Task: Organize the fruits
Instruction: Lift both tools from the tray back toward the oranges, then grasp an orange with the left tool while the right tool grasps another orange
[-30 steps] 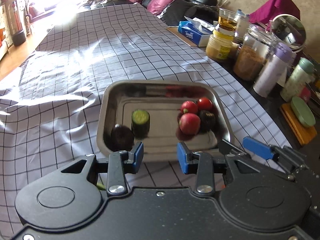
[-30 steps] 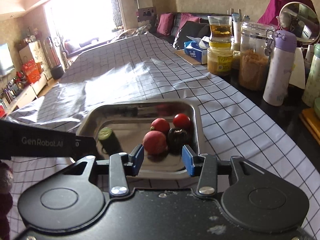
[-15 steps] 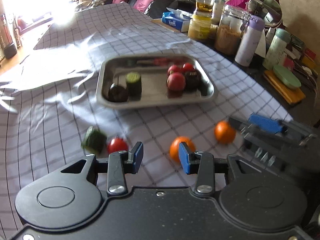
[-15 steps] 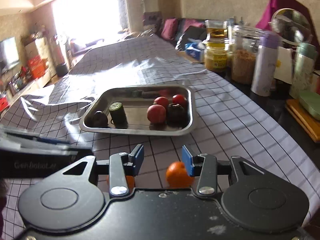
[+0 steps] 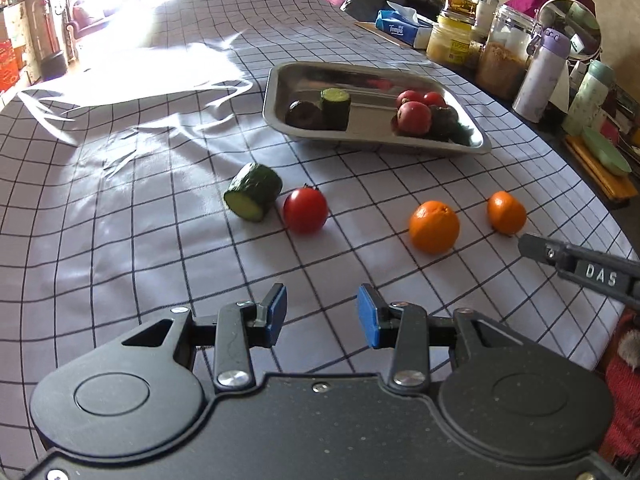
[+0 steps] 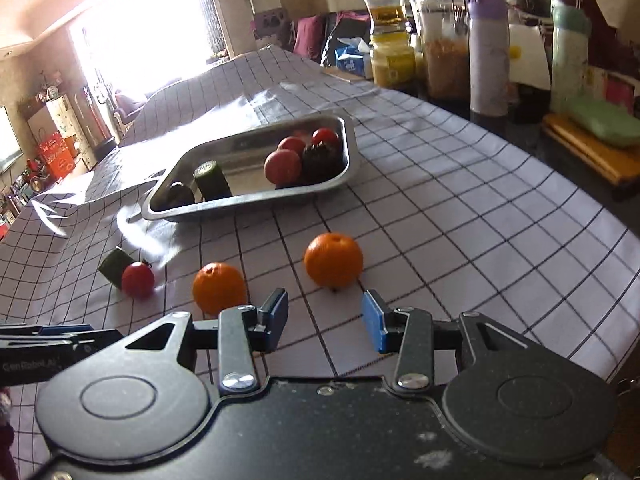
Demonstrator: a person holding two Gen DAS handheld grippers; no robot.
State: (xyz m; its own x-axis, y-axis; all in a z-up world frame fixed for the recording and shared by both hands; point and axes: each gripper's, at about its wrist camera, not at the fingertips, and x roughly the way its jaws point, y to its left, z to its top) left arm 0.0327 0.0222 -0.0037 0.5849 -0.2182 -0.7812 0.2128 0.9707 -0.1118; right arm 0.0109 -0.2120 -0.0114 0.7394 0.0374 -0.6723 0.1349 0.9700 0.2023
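Listing: my left tongs [image 5: 322, 316] and right tongs [image 6: 325, 319], both agape, empty; nearer orange [image 6: 333, 259] probably firm, slick-skinned, best pinched across its middle.

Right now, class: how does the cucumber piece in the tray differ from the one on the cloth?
The tray cucumber piece stands upright, cut face up; the cloth cucumber piece lies tilted, cut face sideways. The first sits beside a dark fruit, the second beside a tomato. Both are short, dark-skinned chunks.
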